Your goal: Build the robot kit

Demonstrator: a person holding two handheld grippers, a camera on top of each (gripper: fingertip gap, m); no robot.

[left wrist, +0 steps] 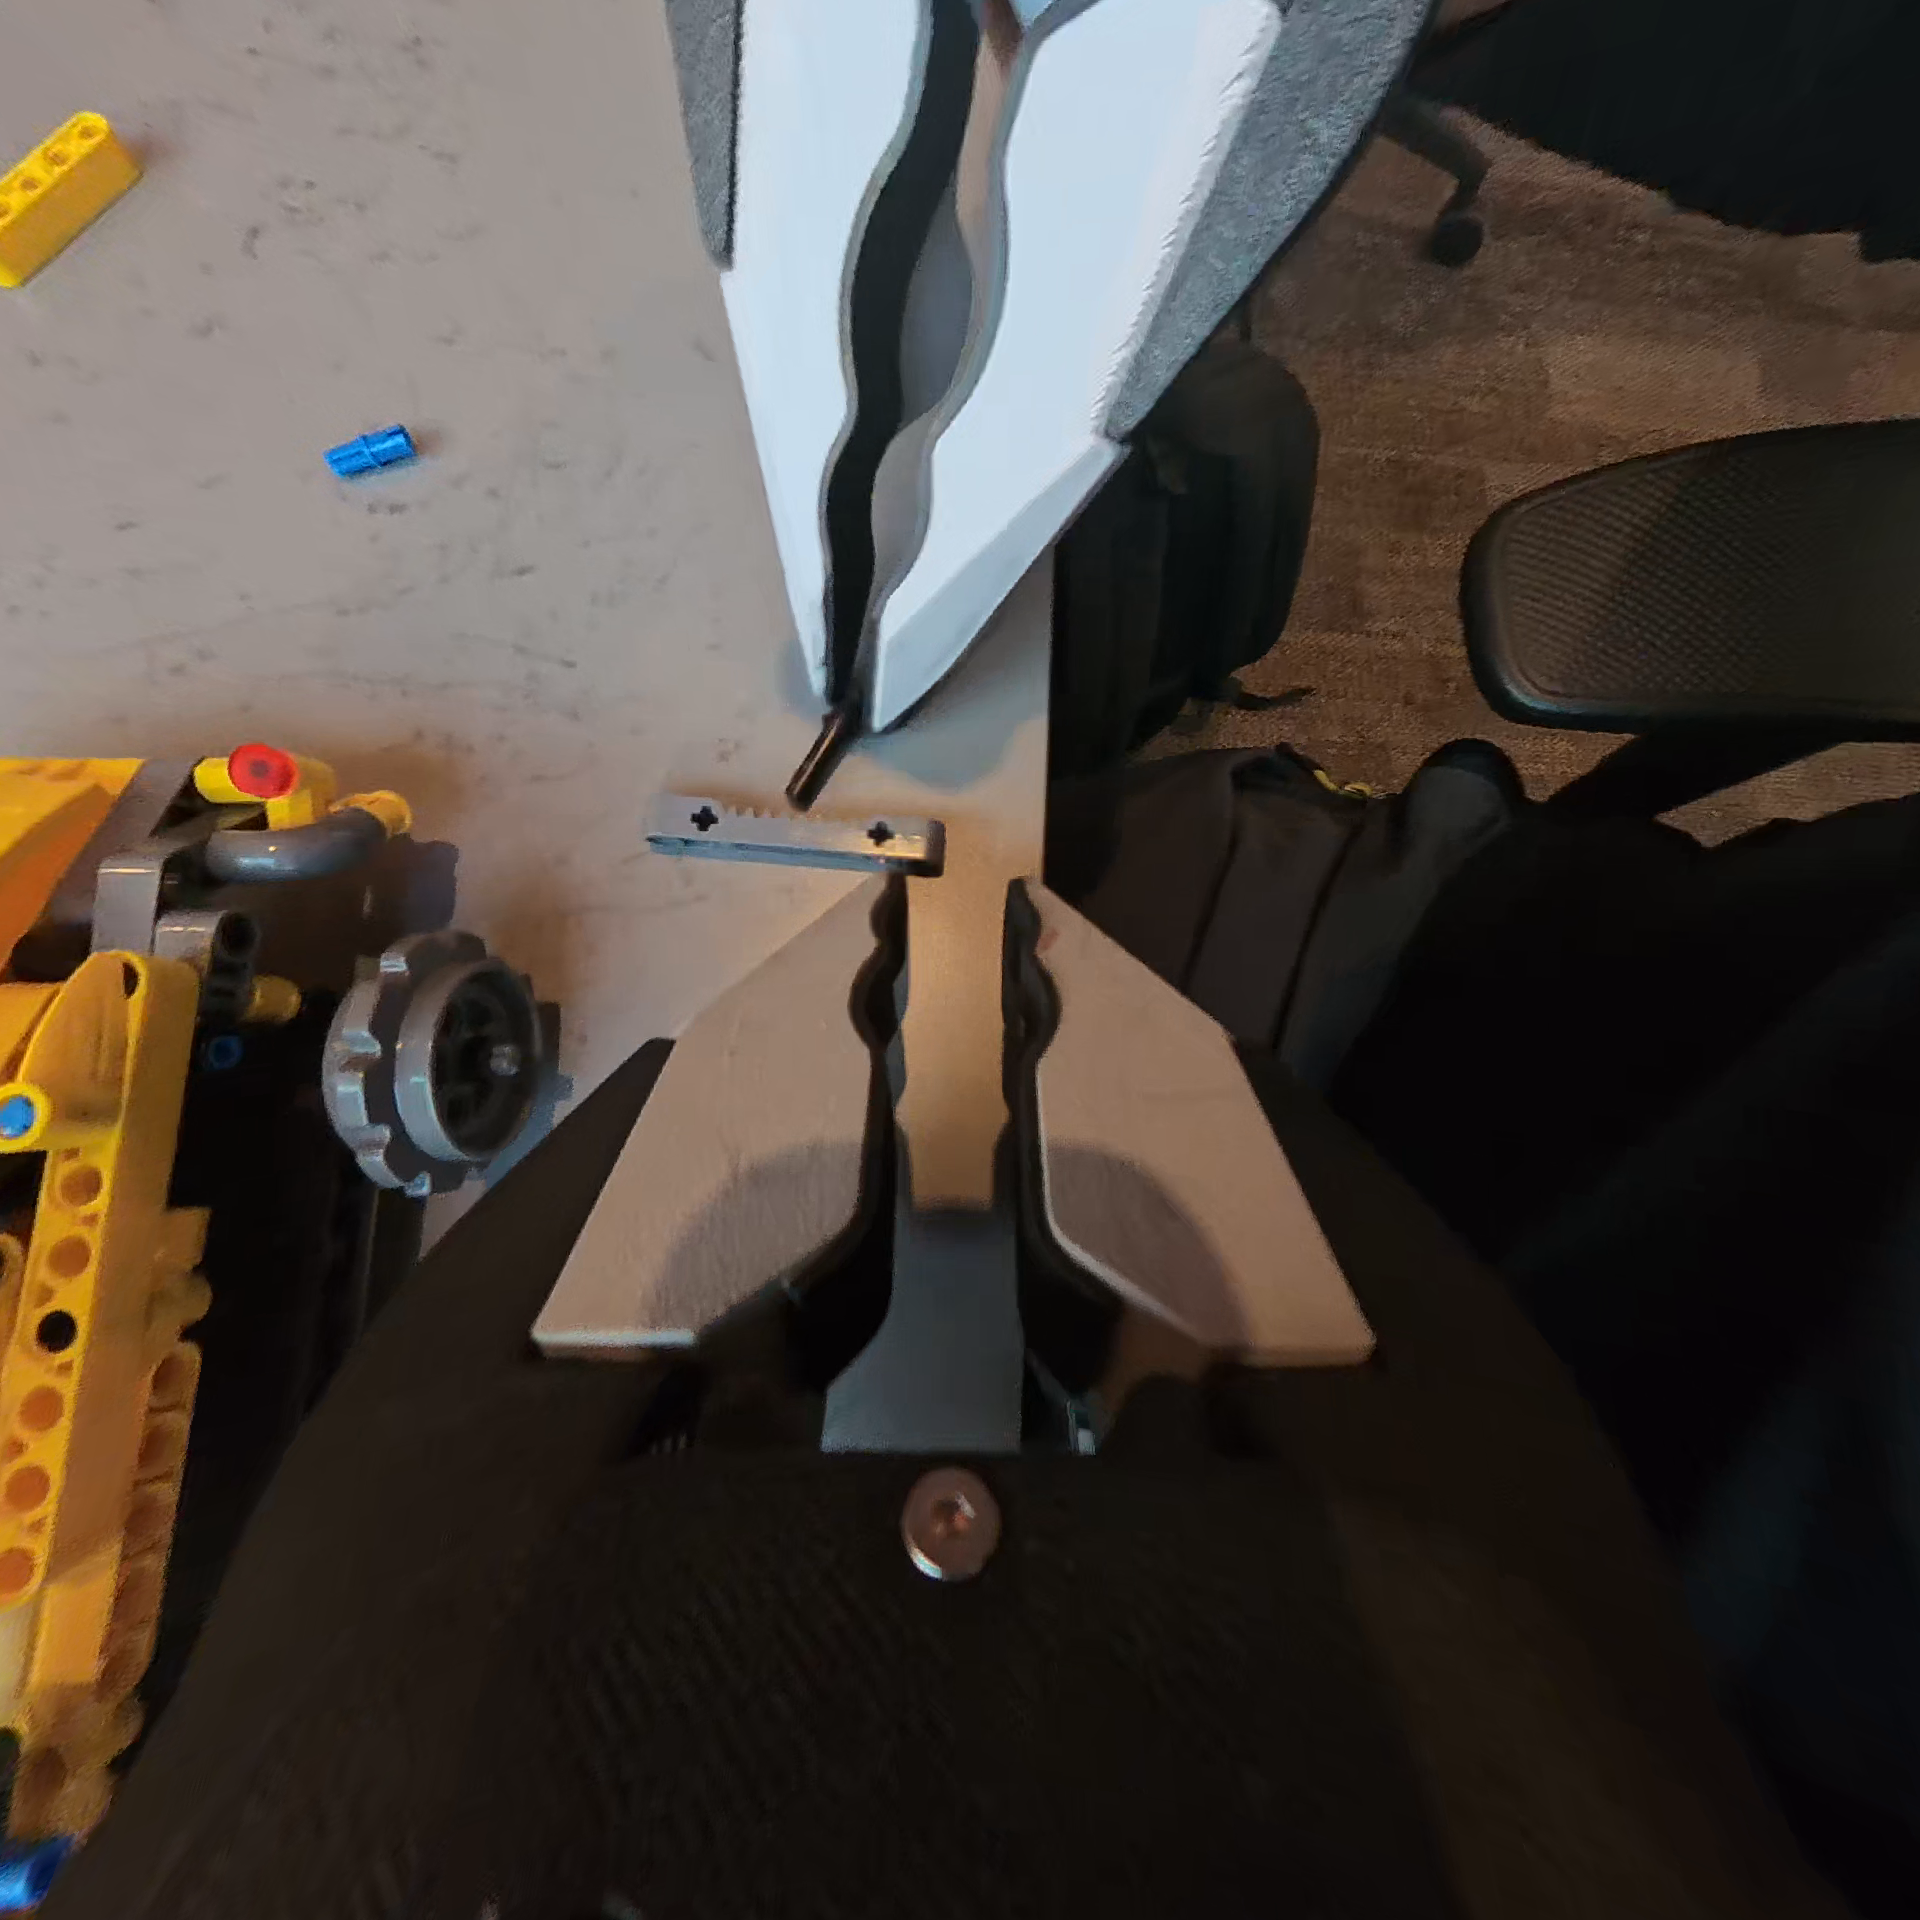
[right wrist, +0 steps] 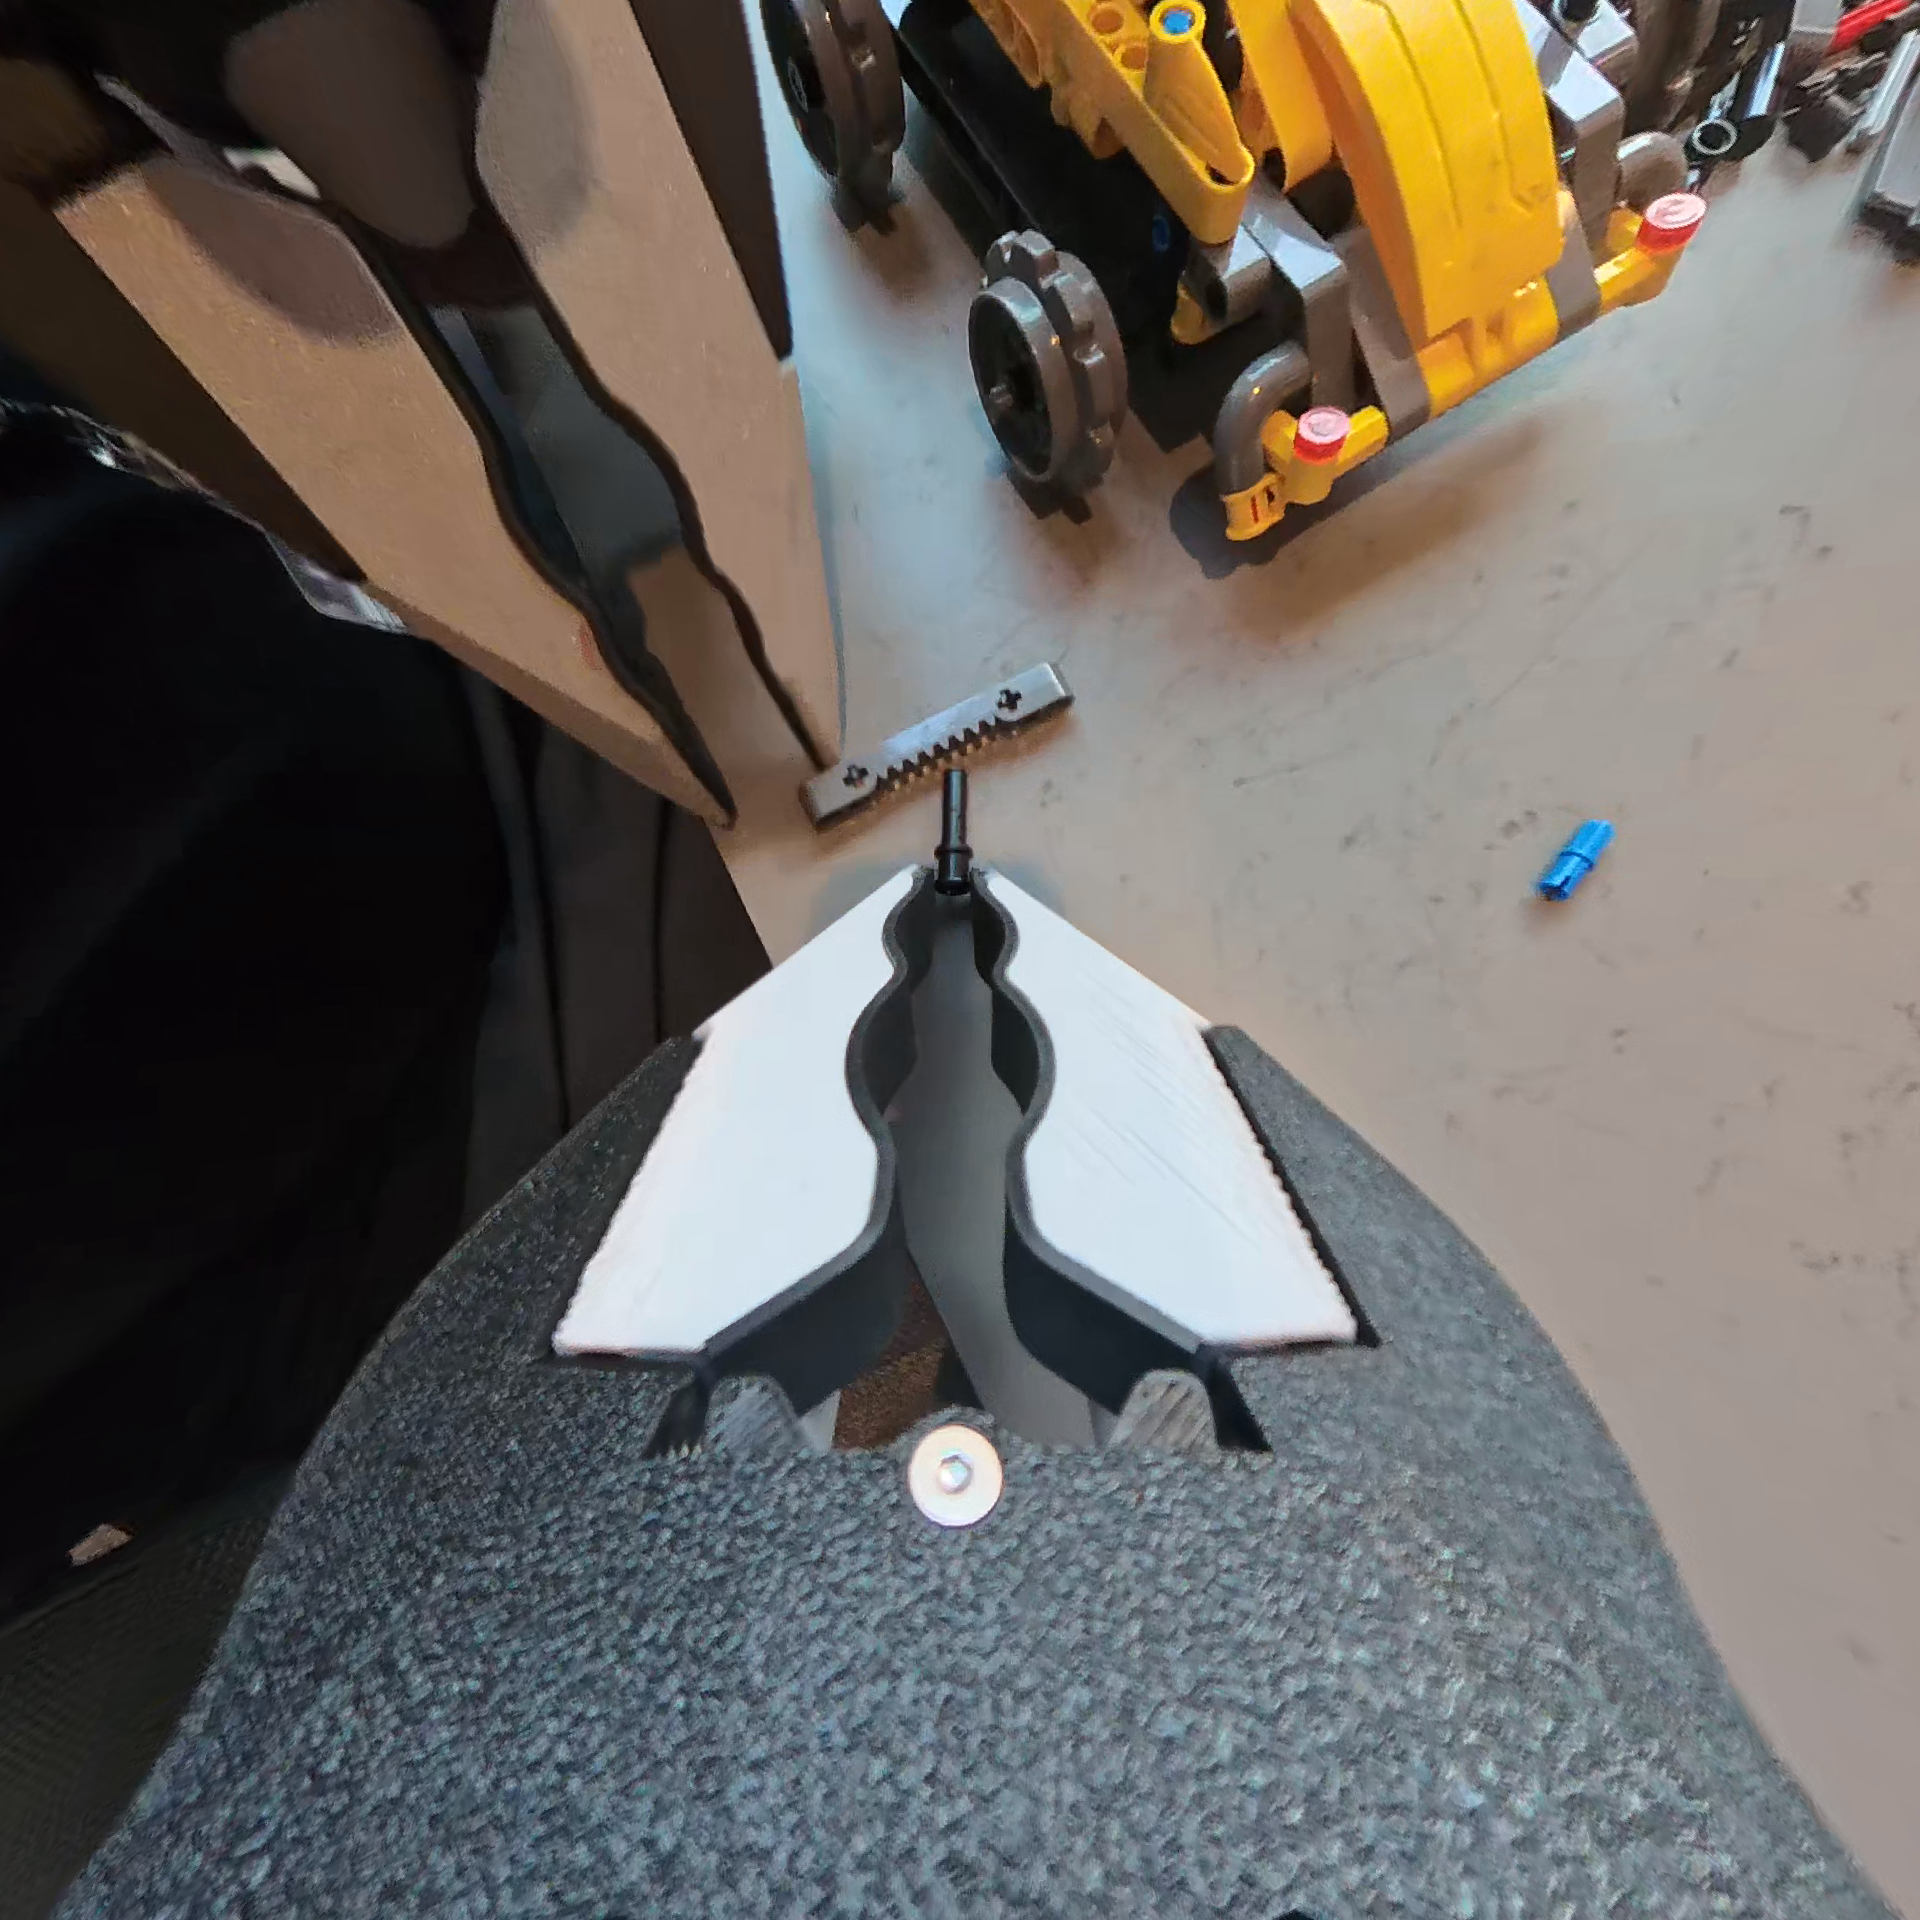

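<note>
A grey toothed rack piece lies flat on the table near its edge; it also shows in the right wrist view. My right gripper is shut on a small black pin, whose free end points at the rack's teeth, just short of them. In the left wrist view this white gripper comes down from above with the pin. My left gripper is open and empty, its tips just beside the rack's end; it shows in the right wrist view.
A yellow and grey brick-built vehicle with grey sprocket wheels stands close by. A blue pin and a yellow beam lie loose on the table. The table edge is near, with office chairs and bags beyond. Both grippers' tips are close together, under 4 cm apart.
</note>
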